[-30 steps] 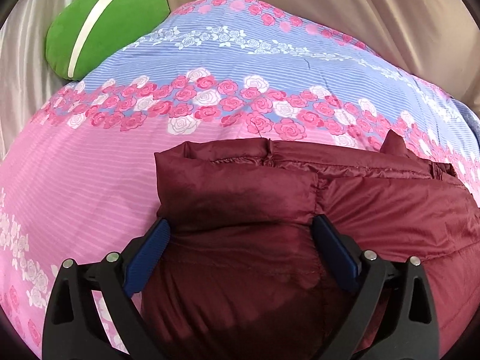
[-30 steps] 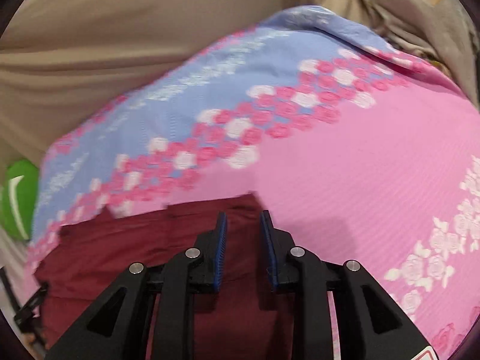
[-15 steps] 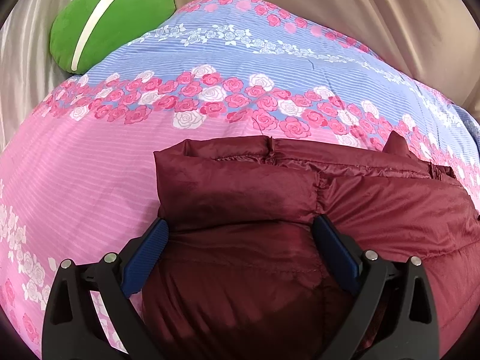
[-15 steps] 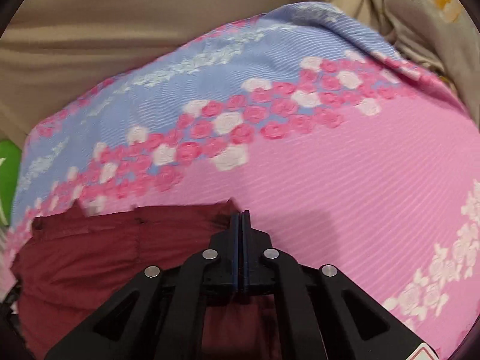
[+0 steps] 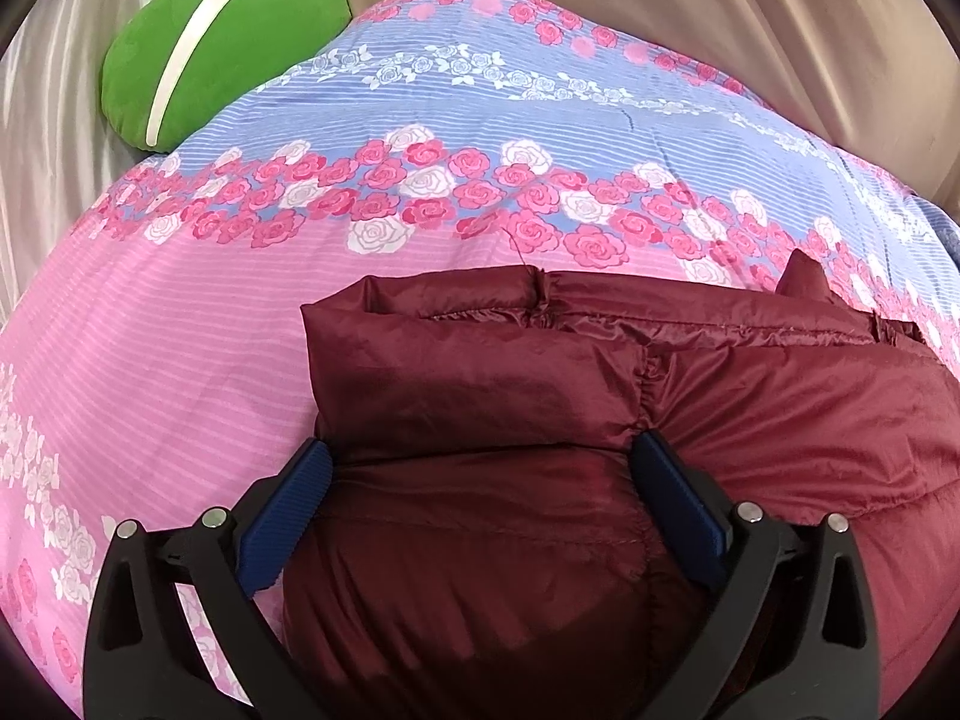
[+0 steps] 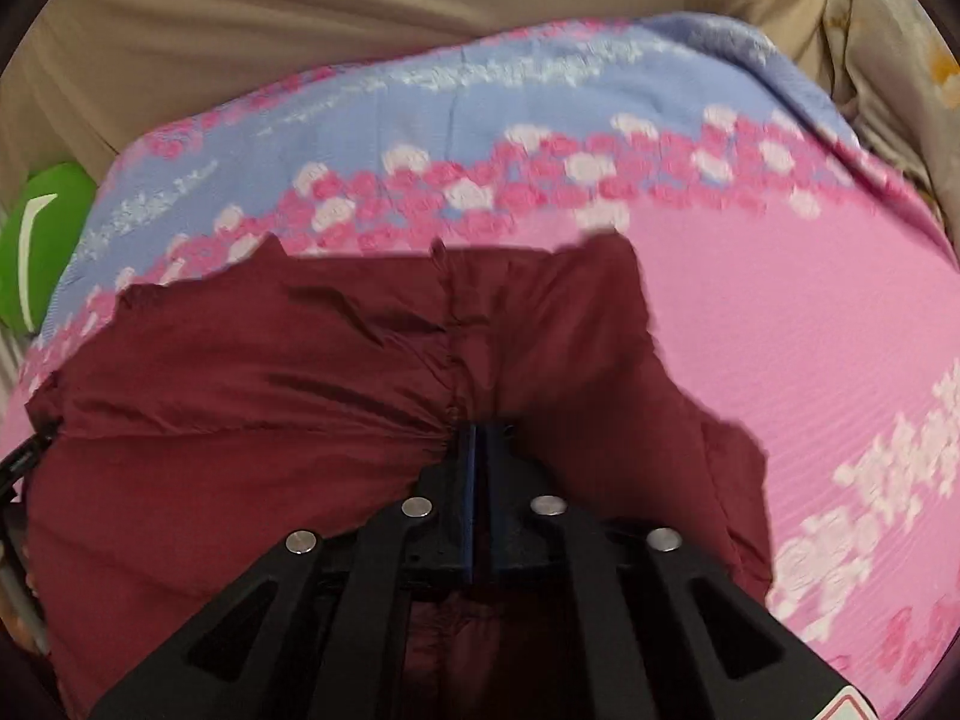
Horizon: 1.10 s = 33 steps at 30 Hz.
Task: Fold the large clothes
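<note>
1 claw [image 6: 479,444] pinches the maroon jacket [image 6: 270,372]; the other [image 5: 480,468] gapes over it

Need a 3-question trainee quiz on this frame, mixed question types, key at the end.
1. True or false: the right gripper is shut on the maroon quilted puffer jacket.
2. Multiple choice: the left gripper is A) shut on the jacket, B) open, with its blue pads on either side of a jacket panel, C) out of view.
3. Fill in: the green plush cushion with a white stripe lies at the far-left edge of the ____ floral quilt.

Key: 1 true; 2 B; 3 pink and blue.
</note>
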Motion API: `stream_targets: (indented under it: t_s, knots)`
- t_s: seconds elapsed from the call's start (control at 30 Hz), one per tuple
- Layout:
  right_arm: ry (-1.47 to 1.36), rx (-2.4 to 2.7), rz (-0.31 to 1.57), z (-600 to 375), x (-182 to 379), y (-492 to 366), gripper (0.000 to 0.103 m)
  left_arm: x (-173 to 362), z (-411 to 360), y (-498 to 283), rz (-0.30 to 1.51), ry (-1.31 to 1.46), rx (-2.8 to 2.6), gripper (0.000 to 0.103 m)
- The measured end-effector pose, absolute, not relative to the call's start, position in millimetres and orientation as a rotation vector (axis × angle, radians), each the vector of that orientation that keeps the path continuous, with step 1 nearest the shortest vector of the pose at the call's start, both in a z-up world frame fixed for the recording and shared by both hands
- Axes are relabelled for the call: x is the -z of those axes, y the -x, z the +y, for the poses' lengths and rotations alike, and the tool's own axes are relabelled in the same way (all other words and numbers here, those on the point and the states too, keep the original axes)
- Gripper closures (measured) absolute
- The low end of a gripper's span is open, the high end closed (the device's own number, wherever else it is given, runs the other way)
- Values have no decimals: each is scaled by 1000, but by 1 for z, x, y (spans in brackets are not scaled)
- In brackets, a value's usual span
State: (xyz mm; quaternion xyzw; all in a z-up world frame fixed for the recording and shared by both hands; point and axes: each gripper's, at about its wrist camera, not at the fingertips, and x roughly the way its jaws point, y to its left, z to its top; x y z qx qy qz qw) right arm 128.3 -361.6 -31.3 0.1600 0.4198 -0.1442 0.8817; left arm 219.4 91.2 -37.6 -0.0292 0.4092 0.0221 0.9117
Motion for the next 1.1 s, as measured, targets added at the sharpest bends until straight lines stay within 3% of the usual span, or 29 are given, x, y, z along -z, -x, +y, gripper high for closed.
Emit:
stream_targets:
  t_s: [0.07, 0.27, 0.57, 0.77, 0.8, 0.87, 0.9, 0.97, 1.03, 1.1]
  knots:
    - [-361, 311, 839, -357, 19, -125, 91, 37, 94, -219, 844, 69, -44, 5]
    - [-310, 51, 785, -285, -23, -141, 90, 11, 123, -170, 814, 184, 10, 5]
    - [-235, -59, 935, -208, 27, -191, 92, 25, 188, -90, 920, 406, 63, 5]
    - [-217, -53, 934, -203, 32, -186, 92, 40, 165, -95, 939, 421, 193, 8]
    - [-217, -53, 934, -204, 32, -184, 92, 39, 159, -99, 938, 421, 207, 12]
    - [-221, -55, 932, -205, 32, -183, 92, 39, 142, -108, 966, 398, 277, 48]
    - [-226, -57, 929, -207, 31, -180, 93, 37, 136, -111, 974, 394, 281, 53]
    - [-252, -62, 920, -210, 33, -179, 94, 26, 128, -113, 945, 377, 290, 84]
    - [-291, -77, 910, -216, 35, -178, 95, 6, 120, -108, 891, 375, 327, 93]
    - [-317, -85, 904, -220, 37, -177, 96, -15, 110, -100, 844, 366, 366, 95]
